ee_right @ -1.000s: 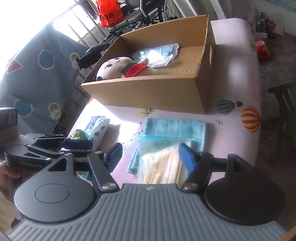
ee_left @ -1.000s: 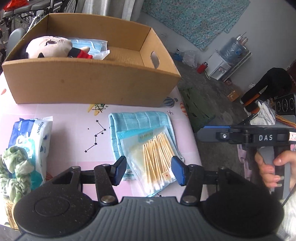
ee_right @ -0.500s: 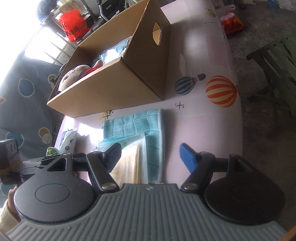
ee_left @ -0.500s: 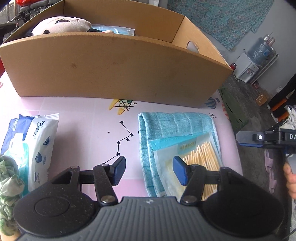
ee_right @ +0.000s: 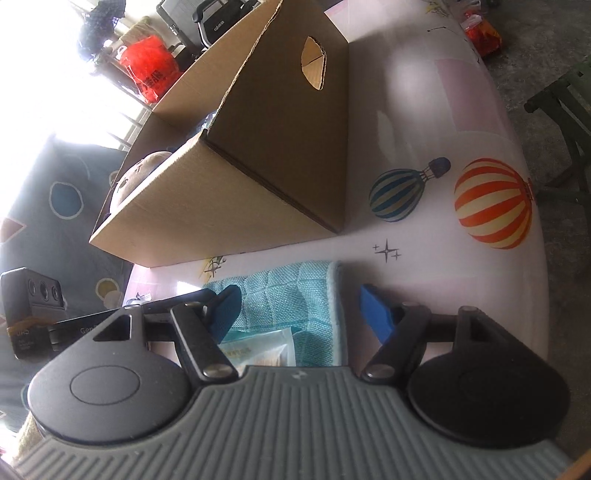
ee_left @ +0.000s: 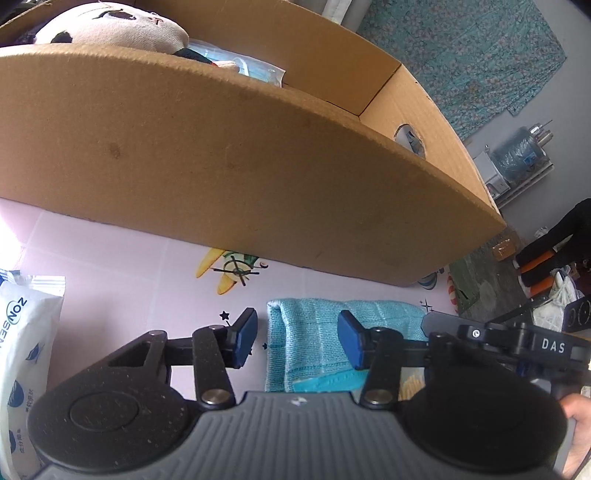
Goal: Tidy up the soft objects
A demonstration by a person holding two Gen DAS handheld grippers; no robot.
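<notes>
A folded teal towel (ee_left: 314, 343) lies on the pink table in front of a cardboard box (ee_left: 221, 166). On the towel's near part rests a clear bag of cotton swabs (ee_right: 266, 347). My left gripper (ee_left: 298, 341) is low over the towel's left edge. Its jaws are closing with that edge between them, and the pads are not pressing on it. My right gripper (ee_right: 299, 310) is open and straddles the towel (ee_right: 295, 291) near its right edge. Inside the box lie a plush doll (ee_left: 107, 26) and a pack of blue masks (ee_left: 255, 70).
A white pack of wet wipes (ee_left: 22, 350) lies at the left. The box (ee_right: 258, 166) stands close behind the towel. The pink tablecloth (ee_right: 424, 110) ends in a rounded edge at the right, with floor and a dark stool (ee_right: 561, 110) beyond.
Both grippers have come down and forward toward the towel, so the box looms larger. The left jaws stand narrower. The swab bag has slid mostly under the gripper bodies.
</notes>
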